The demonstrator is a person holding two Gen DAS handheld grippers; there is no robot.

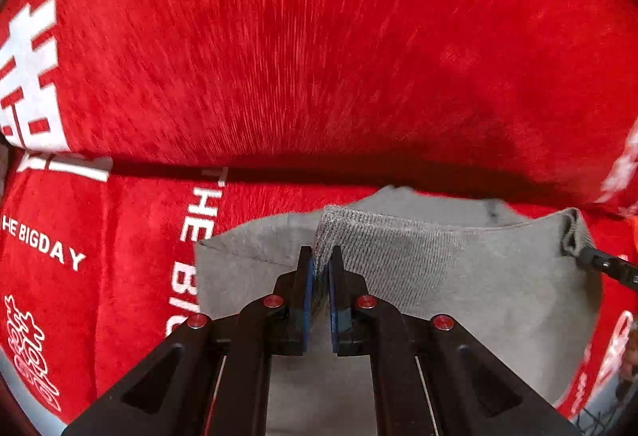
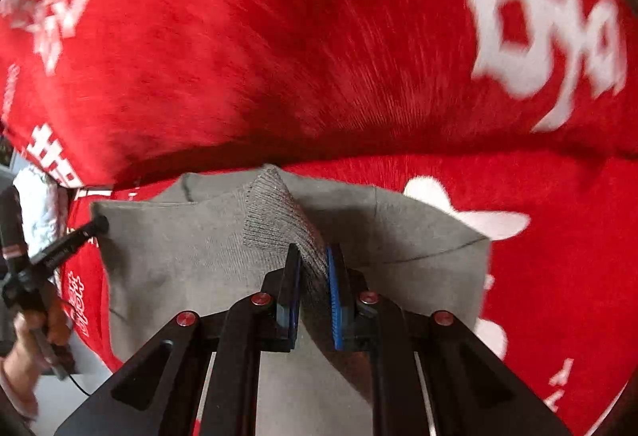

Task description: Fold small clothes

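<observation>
A small grey garment (image 1: 458, 276) hangs stretched between two hand-held grippers above a red plush blanket (image 1: 319, 57) printed with white lettering; the left hand-held gripper (image 1: 321, 268) is closed almost fully on a ribbed edge of the cloth, and the right hand-held gripper (image 2: 313, 264) is likewise clamped on a ribbed band, its blue pads pressed against the knit.

The garment looks light, soft and limp (a knit that sags wherever it is not held); it should drape rather than keep a crease, and is likely to stretch a little under pull. The thicker ribbed hem appears the best place to take hold, since it bunches firmly between the pads and is less apt to slip than the thin body fabric; both grips sit there now.

The left wrist view shows the far corner of the garment pinched by the other gripper's tip at the right edge, and legible white words on the blanket at the left; the right wrist view shows instead the person's left hand (image 2: 28, 340) on the other tool's handle, a pale crumpled item (image 2: 38, 208) at the left margin, and a bare pale surface beyond the blanket's edge.
</observation>
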